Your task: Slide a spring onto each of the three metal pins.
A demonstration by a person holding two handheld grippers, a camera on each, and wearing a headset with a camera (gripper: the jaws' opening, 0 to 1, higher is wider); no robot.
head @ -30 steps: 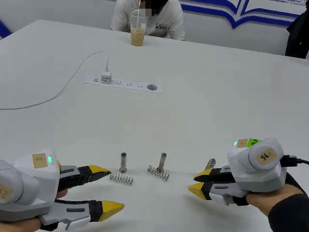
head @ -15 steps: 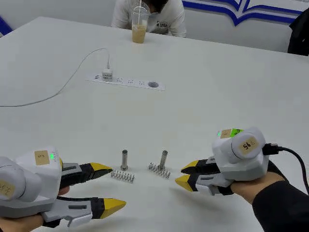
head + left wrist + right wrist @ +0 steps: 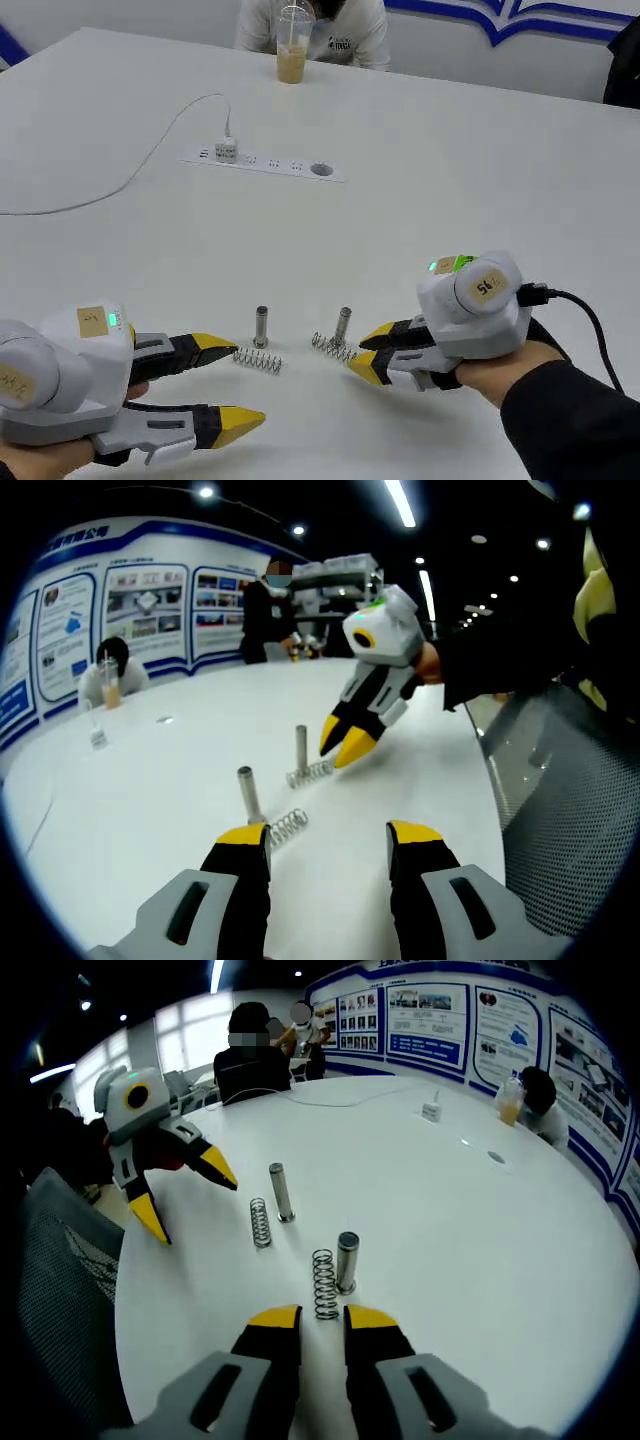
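Observation:
Two bare metal pins stand upright on the white table, the left pin (image 3: 261,326) (image 3: 247,790) (image 3: 280,1192) and the right pin (image 3: 342,326) (image 3: 301,750) (image 3: 347,1260). A spring lies beside each: the left spring (image 3: 258,359) (image 3: 288,825) (image 3: 259,1222) and the right spring (image 3: 328,347) (image 3: 308,773) (image 3: 324,1282). My right gripper (image 3: 367,350) (image 3: 323,1318) is narrowly open and holds nothing, its tips just right of the right spring. My left gripper (image 3: 235,383) (image 3: 328,835) is wide open and holds nothing, its upper tip close to the left spring.
A white power strip (image 3: 268,164) with a plug and a trailing cable (image 3: 120,190) lies mid-table. At the far edge stands a plastic cup of drink (image 3: 293,45), with a seated person (image 3: 340,30) behind it. Bare table (image 3: 480,180) stretches beyond the pins.
My right gripper has moved left, from beside a third pin with a spring on it to the right pin's spring. That third pin is now hidden behind it. The left gripper has barely moved.

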